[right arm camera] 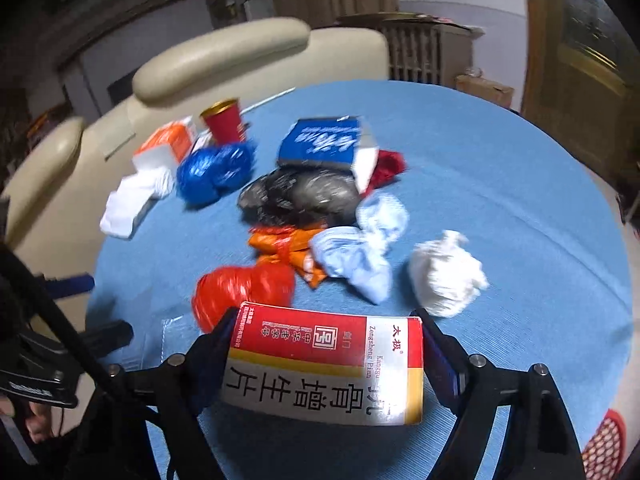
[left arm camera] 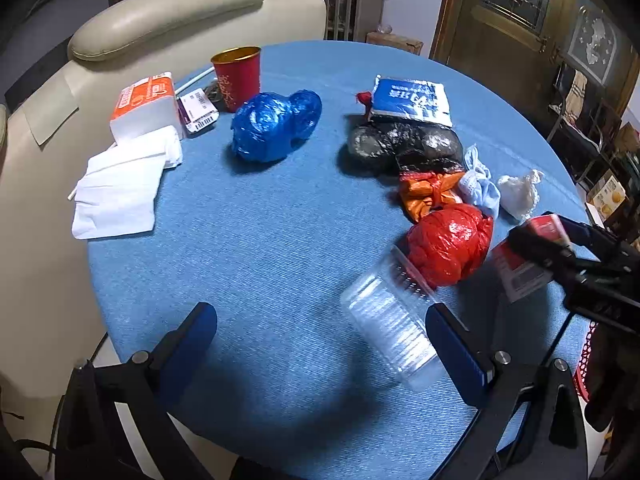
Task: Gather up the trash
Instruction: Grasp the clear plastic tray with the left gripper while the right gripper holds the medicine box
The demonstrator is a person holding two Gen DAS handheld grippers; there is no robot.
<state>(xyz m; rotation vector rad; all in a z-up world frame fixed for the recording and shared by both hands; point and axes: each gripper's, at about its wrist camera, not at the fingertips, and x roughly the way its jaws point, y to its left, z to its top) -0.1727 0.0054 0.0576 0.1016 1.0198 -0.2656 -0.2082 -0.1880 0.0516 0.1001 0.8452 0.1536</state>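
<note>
A round surface [left arm camera: 280,240] under a blue cloth carries the litter. Behind it stands a cream sofa [left arm camera: 168,12], with a wooden door [left arm camera: 504,12] to the right and a slatted cabinet [left arm camera: 352,8] at the back.

At the far left edge lie a tissue pack [left arm camera: 144,104] and loose white tissues [left arm camera: 120,188]; just beyond stands a red cup [left arm camera: 237,76] with a small purple-and-white carton [left arm camera: 198,110] beside it. A blue bag [left arm camera: 276,124] sits in front of the cup.

Toward the right the trash is bunched: a blue-and-white packet [left arm camera: 412,100] rests on a black bag [left arm camera: 404,146], and nearer lie an orange bag [left arm camera: 428,192], a pale blue wad [left arm camera: 480,184], a white wad [left arm camera: 520,192] and a red bag [left arm camera: 452,244], most of them touching. A clear plastic cup [left arm camera: 392,328] lies on its side just in front of the red bag.

The left gripper [left arm camera: 320,340] hovers low over the near edge, jaws spread wide and empty, its right finger [left arm camera: 456,344] close against the clear cup; contact cannot be told.

The right gripper [right arm camera: 324,364] is held above the near right side, jaws clenched on a red, yellow and white medicine box [right arm camera: 324,368], which lies crosswise between them, clear of the cloth. A red mesh basket [right arm camera: 604,444] shows at the lower right, beyond the rim.
</note>
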